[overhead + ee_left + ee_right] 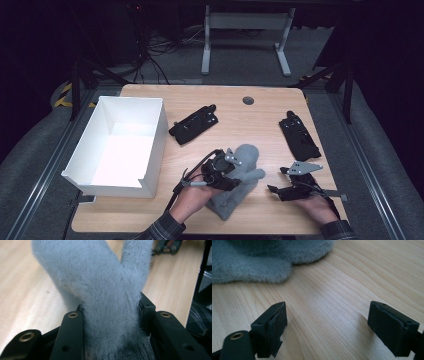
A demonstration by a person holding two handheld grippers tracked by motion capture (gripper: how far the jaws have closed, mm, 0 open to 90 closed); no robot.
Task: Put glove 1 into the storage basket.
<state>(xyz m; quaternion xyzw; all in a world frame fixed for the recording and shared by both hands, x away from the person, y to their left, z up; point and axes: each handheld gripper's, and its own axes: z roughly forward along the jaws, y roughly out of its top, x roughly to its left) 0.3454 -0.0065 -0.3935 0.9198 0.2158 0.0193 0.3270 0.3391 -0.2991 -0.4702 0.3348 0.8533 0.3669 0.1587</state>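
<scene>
High view above the near edge, facing forward and down on the whole table (270, 107), left gripper view pressed close against the grey plush toy (105, 302), right gripper view low over the tabletop, toy's edge shared.

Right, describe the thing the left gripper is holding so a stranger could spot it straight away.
Start at the wooden table and its big white box on the left. Just right of the box, near the front edge, lies a grey plush toy, clamped in the left gripper. It is the only soft, furry thing; the black holders beyond it are hard.
</scene>
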